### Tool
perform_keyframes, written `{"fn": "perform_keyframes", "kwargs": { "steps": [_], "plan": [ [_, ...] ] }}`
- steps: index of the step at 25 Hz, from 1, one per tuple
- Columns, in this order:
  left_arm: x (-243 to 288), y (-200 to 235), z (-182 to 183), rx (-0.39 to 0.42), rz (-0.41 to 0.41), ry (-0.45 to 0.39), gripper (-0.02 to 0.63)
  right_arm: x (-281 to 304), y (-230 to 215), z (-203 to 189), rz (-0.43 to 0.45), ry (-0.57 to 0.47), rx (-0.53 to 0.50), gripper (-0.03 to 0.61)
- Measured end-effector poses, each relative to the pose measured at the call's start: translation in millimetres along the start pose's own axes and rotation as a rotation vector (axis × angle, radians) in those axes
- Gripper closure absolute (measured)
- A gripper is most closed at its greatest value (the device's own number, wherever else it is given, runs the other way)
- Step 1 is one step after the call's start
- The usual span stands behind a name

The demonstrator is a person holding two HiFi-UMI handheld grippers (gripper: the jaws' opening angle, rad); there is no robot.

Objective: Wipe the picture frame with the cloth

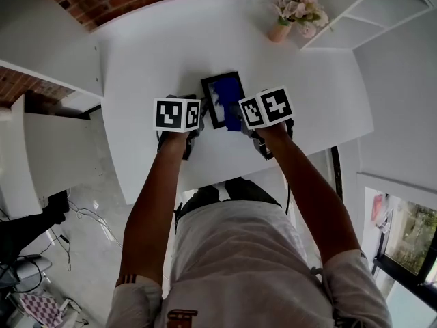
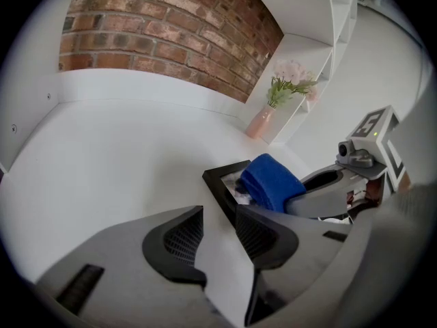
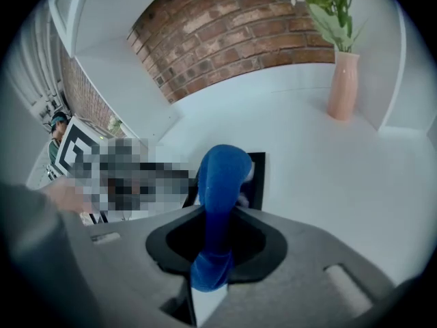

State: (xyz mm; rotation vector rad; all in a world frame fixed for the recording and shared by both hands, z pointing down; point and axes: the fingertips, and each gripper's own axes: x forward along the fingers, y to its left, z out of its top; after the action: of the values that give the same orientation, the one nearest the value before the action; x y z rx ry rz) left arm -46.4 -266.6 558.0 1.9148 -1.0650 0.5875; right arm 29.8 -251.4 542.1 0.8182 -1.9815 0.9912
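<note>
A black picture frame (image 1: 220,94) lies flat in the middle of the white table (image 1: 150,53). My right gripper (image 1: 258,125) is shut on a blue cloth (image 1: 233,119), which drapes onto the frame's near right part. In the right gripper view the cloth (image 3: 222,180) rises from between the jaws and folds over the frame (image 3: 257,176). My left gripper (image 1: 188,125) sits just left of the frame. Its jaws (image 2: 218,227) stand a little apart with bare table between them, the frame's near corner (image 2: 220,181) just beyond the right jaw. The left gripper view also shows the cloth (image 2: 273,180).
A pink vase of flowers (image 1: 295,9) stands at the table's far right, by a white shelf unit (image 1: 372,12). A brick wall (image 2: 164,26) runs behind the table. The table's near edge (image 1: 171,183) is close to the person's body.
</note>
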Motion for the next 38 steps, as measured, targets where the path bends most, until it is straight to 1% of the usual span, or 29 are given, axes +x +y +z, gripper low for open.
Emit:
{"fn": "perform_keyframes", "kwargs": {
  "steps": [7,10,15,18,21,24,28,33,38],
  "plan": [
    [0,0,0,-0.003,0.012,0.004,0.469,-17,-24,-2,-0.032,-0.029,0.024,0.503],
    [0,0,0,-0.002,0.025,0.002,0.469,-21,-28,-2,-0.030,-0.040,0.024,0.503],
    [-1,-3,-1,0.015,0.044,0.006,0.469,-31,-21,3,-0.006,-0.087,-0.006,0.503],
    [-5,-10,-1,0.017,0.025,0.002,0.469,-41,-15,10,0.009,-0.125,-0.027,0.503],
    [-14,-20,4,0.020,0.000,-0.034,0.469,-53,-8,21,0.026,-0.179,-0.058,0.503],
    [-29,-32,15,0.014,-0.036,-0.099,0.469,-69,4,36,0.051,-0.249,-0.096,0.503],
    [-57,-53,36,0.005,-0.098,-0.220,0.469,-90,18,53,0.083,-0.334,-0.116,0.503],
    [-101,-79,67,0.014,-0.176,-0.419,0.469,-123,40,75,0.121,-0.451,-0.154,0.502],
    [-150,-97,98,0.065,-0.219,-0.615,0.474,-153,62,92,0.161,-0.567,-0.202,0.503]
  ]
}}
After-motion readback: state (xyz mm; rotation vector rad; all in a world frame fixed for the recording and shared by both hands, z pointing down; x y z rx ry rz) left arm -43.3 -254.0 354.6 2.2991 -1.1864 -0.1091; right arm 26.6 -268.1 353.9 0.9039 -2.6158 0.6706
